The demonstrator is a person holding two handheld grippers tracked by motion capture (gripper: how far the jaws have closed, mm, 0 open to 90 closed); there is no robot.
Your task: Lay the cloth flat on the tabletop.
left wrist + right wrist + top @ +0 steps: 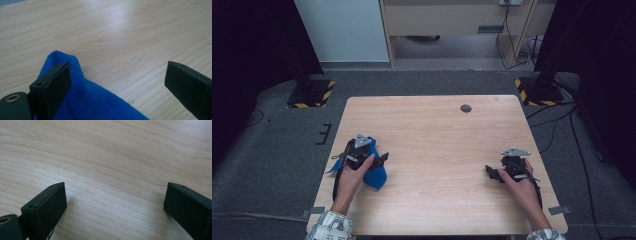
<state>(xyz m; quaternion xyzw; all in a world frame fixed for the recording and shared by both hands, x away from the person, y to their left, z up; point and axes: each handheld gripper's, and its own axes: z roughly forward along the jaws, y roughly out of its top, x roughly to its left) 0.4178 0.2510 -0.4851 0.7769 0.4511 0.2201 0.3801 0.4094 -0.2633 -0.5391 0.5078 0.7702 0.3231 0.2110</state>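
Here the blue cloth (90, 100) lies bunched against the left gripper's (117, 82) wide-apart jaws.

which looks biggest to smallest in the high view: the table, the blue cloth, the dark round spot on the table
1. table, by far the largest.
2. blue cloth, partly hidden under the left claw, so its full extent is unsure.
3. dark round spot, smallest, though it lies farther from the camera.
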